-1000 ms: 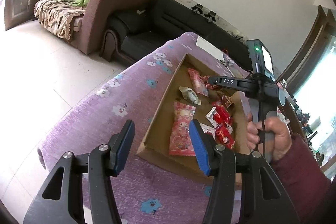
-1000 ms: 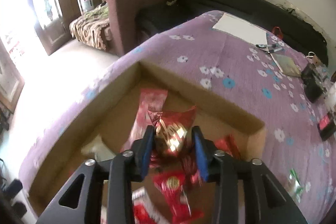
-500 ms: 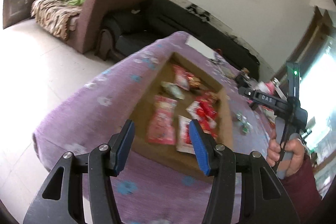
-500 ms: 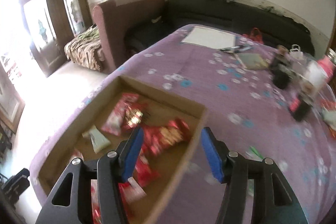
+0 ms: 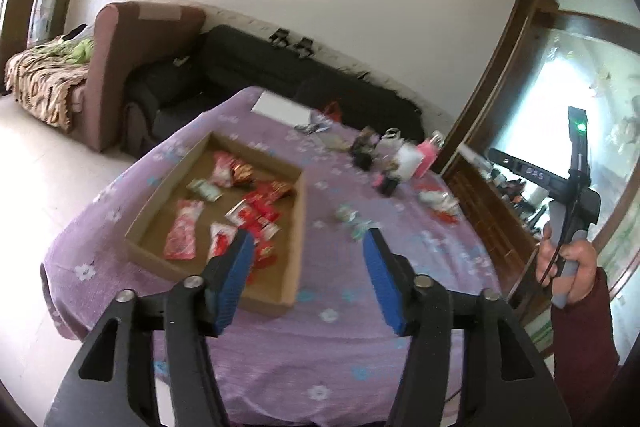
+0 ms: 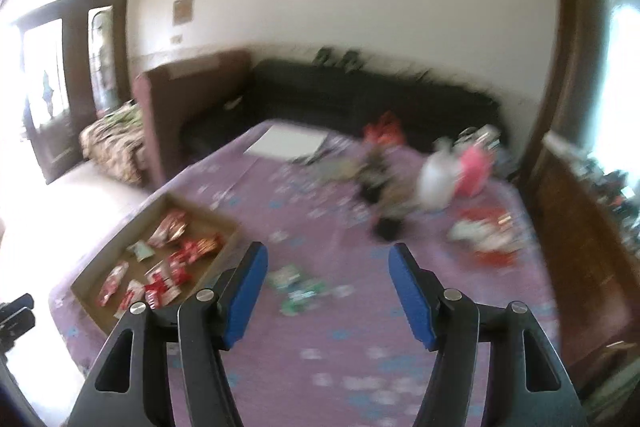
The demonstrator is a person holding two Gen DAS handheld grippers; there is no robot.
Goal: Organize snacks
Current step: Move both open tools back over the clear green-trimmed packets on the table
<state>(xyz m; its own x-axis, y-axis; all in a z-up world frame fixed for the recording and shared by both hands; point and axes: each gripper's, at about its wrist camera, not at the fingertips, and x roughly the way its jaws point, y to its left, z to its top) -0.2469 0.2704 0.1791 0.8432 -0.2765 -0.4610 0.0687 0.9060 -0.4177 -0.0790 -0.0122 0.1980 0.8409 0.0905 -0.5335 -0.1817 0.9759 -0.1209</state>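
A shallow cardboard tray (image 5: 296, 227) (image 6: 100, 267) lies on the purple flowered tablecloth (image 5: 340, 347) and holds several red and pink snack packets (image 5: 256, 215) (image 6: 168, 267). My left gripper (image 5: 306, 281) hovers above the tray's near right corner; its jaws are opening with nothing between them. My right gripper (image 6: 328, 293) is high over the cloth, right of the tray; its jaws are opening and hold nothing. Green-white packets (image 6: 298, 287) (image 5: 352, 221) lie loose on the cloth. More red and white snacks (image 6: 486, 231) (image 5: 440, 203) sit farther right.
A white sheet (image 5: 282, 109), a pink bottle (image 5: 428, 155), a white bag (image 6: 438, 179) and dark small items (image 5: 366, 151) crowd the table's far side. A black sofa (image 5: 280, 67) and brown armchair (image 5: 136, 67) stand behind. A hand (image 5: 568, 263) grips the right tool.
The right gripper let go of the red shiny packet in the tray, opened, and rose back and to the right. The left gripper also pulled back, rose and widened.
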